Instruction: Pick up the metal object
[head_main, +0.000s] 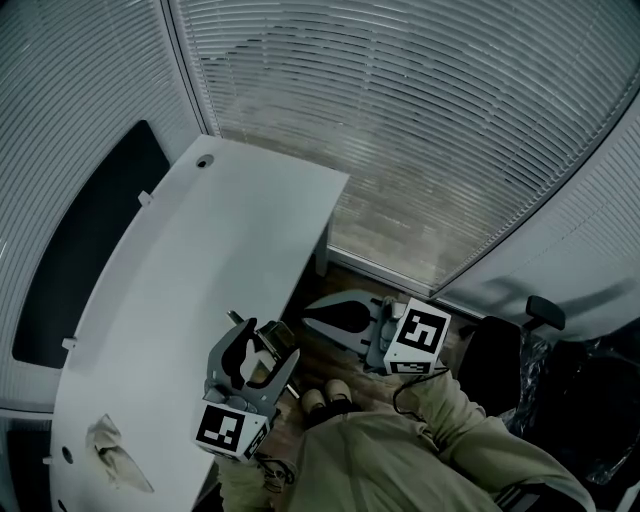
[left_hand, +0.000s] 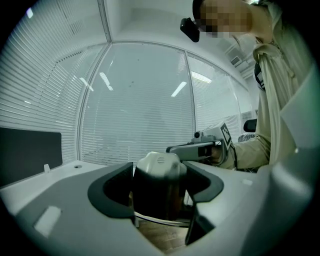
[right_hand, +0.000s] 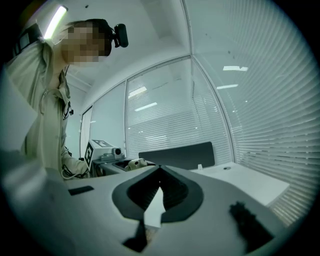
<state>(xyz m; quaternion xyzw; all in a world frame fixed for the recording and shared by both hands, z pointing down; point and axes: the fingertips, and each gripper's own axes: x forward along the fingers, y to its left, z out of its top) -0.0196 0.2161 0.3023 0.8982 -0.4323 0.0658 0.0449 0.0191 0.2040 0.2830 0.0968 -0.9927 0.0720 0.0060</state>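
My left gripper (head_main: 262, 342) hovers at the near right edge of the white table (head_main: 200, 250). Its jaws stand wide and press on the metal object (left_hand: 157, 167), a dark round body with a pale rounded top. The left gripper view shows that object filling the gap of the left gripper (left_hand: 158, 175), held off the table above the wooden floor. In the head view it shows only as a glint, the metal object (head_main: 270, 345). My right gripper (head_main: 318, 318) hangs beside the table over the floor, its jaws meeting at the tips with nothing between them; the right gripper (right_hand: 160, 172) looks the same in its own view.
A crumpled pale rag (head_main: 115, 452) lies on the table's near left corner. A black panel (head_main: 85, 250) runs along the table's left side. Slatted blinds (head_main: 430, 120) wall the far side. A dark chair (head_main: 525, 355) stands at the right. The person's shoes (head_main: 325, 397) rest on the floor.
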